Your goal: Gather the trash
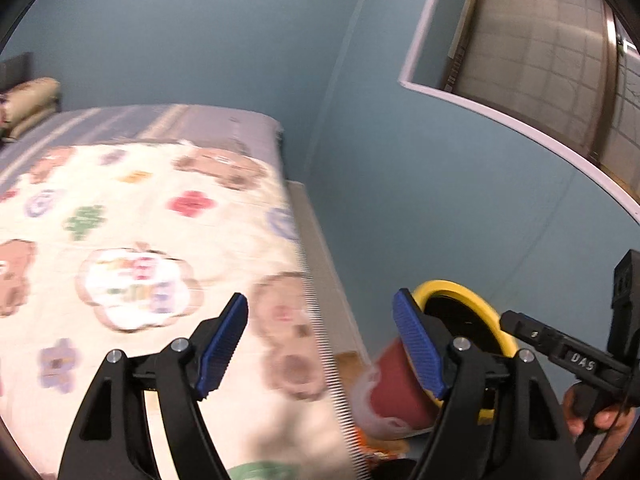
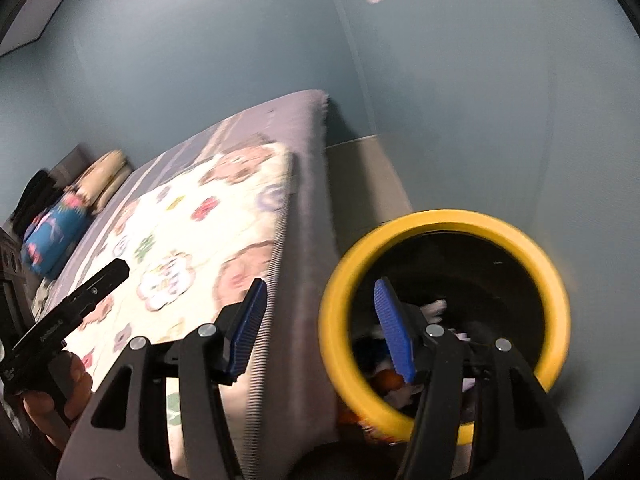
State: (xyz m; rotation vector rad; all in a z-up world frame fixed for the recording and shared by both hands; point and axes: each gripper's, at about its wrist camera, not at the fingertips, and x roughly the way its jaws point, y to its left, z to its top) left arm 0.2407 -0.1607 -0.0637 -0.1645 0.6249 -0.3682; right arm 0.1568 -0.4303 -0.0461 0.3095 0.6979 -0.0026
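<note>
Hand-held grippers (image 1: pixel 320 344) (image 2: pixel 318 328) agape, angled down, bin (image 2: pixel 444 224)

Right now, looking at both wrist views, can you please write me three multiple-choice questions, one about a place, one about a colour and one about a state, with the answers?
1. Where does the bin stand?
A. on the bed
B. on the floor beside the bed
C. on the window ledge

2. What colour is the bin's rim?
A. yellow
B. green
C. white

3. How is the right gripper?
A. shut on a cup
B. shut on a pillow
C. open, holding nothing

Answers:
1 B, the right wrist view shows it below the mattress edge, next to the wall.
2 A, a yellow ring surrounds the dark inside, where some trash lies.
3 C, its blue pads stand apart and nothing is between them.
</note>
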